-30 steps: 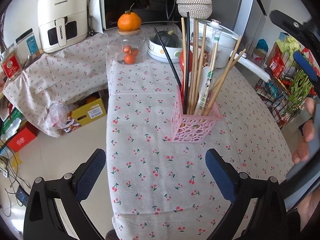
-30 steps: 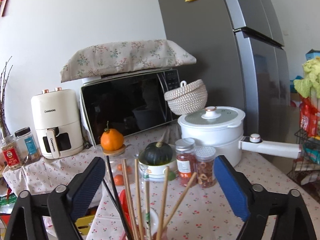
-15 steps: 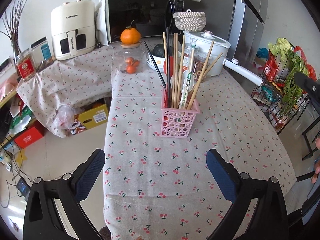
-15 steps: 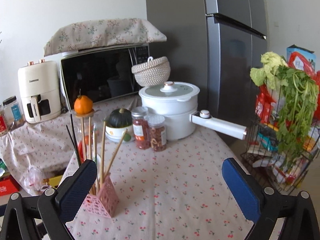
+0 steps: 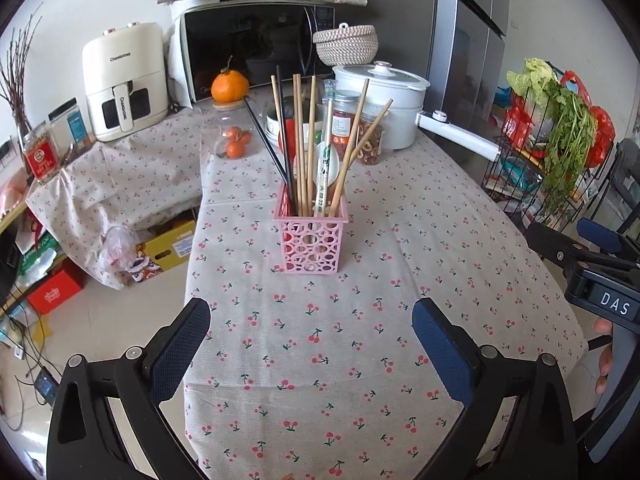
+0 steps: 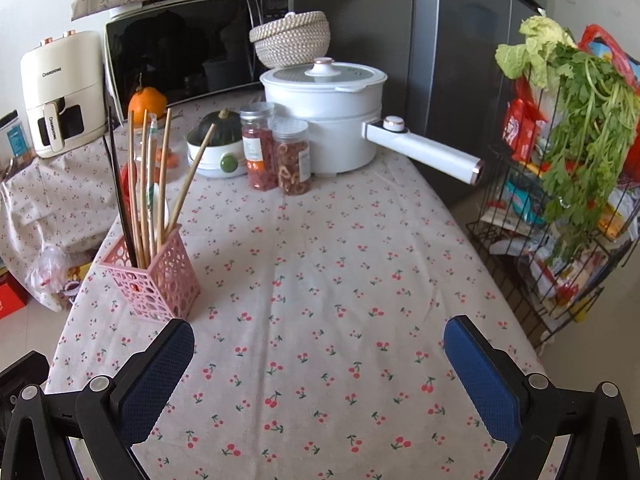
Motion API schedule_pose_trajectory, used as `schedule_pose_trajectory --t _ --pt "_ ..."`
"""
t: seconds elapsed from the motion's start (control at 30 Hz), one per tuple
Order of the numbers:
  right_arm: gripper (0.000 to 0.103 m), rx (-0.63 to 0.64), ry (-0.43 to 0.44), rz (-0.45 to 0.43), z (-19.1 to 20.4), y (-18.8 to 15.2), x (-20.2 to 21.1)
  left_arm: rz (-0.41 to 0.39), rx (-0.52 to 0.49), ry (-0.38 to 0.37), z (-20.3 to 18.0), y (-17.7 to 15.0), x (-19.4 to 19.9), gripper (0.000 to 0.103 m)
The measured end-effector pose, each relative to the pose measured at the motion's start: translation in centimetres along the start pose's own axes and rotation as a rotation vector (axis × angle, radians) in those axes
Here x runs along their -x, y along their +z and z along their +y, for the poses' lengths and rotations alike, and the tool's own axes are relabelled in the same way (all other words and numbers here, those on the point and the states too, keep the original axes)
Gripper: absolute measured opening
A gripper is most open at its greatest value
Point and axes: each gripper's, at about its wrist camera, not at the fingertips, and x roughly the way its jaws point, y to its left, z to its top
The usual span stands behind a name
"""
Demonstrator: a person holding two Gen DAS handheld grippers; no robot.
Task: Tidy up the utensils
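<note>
Both tongs gape wide, nothing held. Left gripper (image 5: 310,354) hangs over the near part of the table (image 5: 304,380), blue pads far apart, pointing at the pink basket (image 5: 310,242). Right gripper (image 6: 318,372) hangs over the cherry-print cloth too, jaws spread, basket (image 6: 154,280) ahead and to its left, near the table's left edge. Basket stands upright on the cloth, well apart from both grippers. Inside it: wooden chopsticks (image 5: 310,144) standing and leaning, black chopsticks (image 5: 282,128), a white spoon (image 5: 326,168), something red behind them. Beyond the basket, near the back of the table: two jars (image 6: 276,152), a bowl with a dark squash (image 6: 220,148), a white pot (image 6: 326,112) with long handle pointing right. Microwave (image 6: 188,50) and air fryer (image 6: 60,92) behind. Wire rack with greens (image 6: 576,152) stands right of the table. In the left view the right tool's body shows at the right edge, with part of a hand (image 5: 604,364) on it.
</note>
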Motion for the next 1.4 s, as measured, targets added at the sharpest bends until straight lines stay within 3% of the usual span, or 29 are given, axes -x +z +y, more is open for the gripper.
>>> schedule_pose_trajectory --t 0.37,1.4 --pt "0.103 0.028 0.008 0.005 0.7 0.1 -0.2 0.034 0.058 0.004 0.3 0.3 -1.3 0.102" --pt "0.103 0.05 0.018 0.043 1.5 -0.3 -1.0 0.026 0.062 0.023 -0.1 0.0 -1.0 0.102"
